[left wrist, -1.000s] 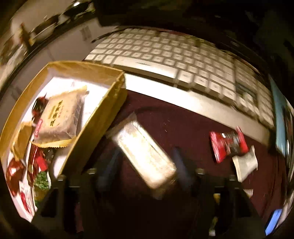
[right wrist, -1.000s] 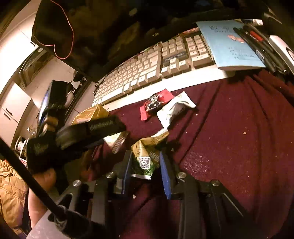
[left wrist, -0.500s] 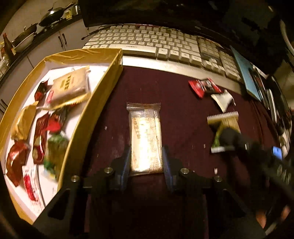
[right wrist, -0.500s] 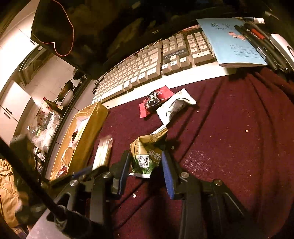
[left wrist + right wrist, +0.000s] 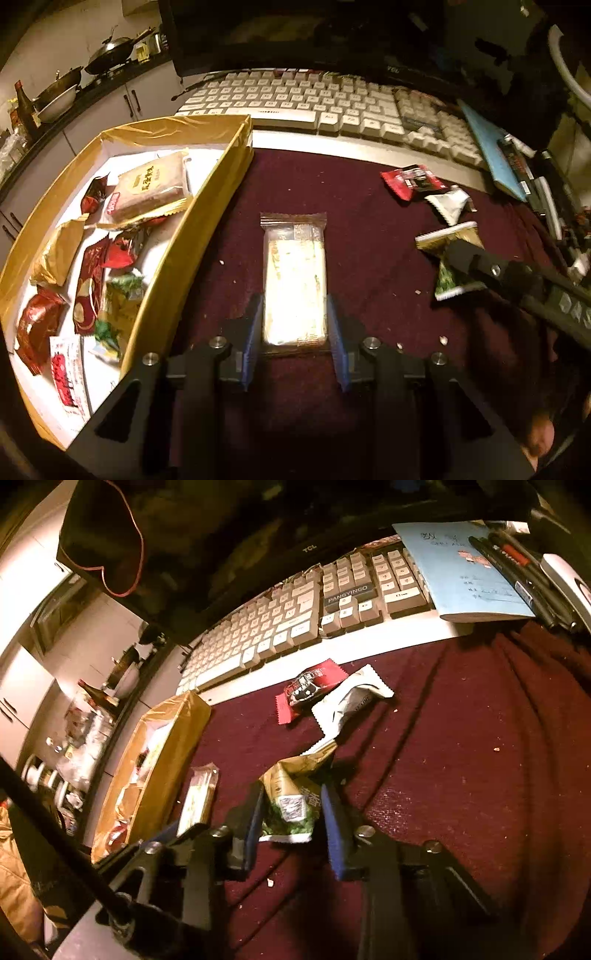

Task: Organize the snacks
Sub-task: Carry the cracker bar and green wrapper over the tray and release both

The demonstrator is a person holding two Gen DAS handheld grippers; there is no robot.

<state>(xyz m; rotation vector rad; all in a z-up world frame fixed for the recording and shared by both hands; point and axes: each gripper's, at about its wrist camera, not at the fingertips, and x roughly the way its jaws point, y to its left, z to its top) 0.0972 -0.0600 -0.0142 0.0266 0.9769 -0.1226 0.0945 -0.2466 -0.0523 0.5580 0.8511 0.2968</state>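
Left wrist view: your left gripper [image 5: 294, 338] is clamped on the pale wafer pack [image 5: 294, 284] at centre frame; the gold box [image 5: 184, 254] sits left. Right wrist view: your right gripper [image 5: 291, 825] is closing on the green snack packet [image 5: 290, 799], lower centre.

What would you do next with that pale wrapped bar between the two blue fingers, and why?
Probably lift the pale wrapped bar and carry it left to the gold box. The left gripper has its pads against the bar's sides, and the bar lies on the maroon cloth just beside the box, which already holds other snacks.
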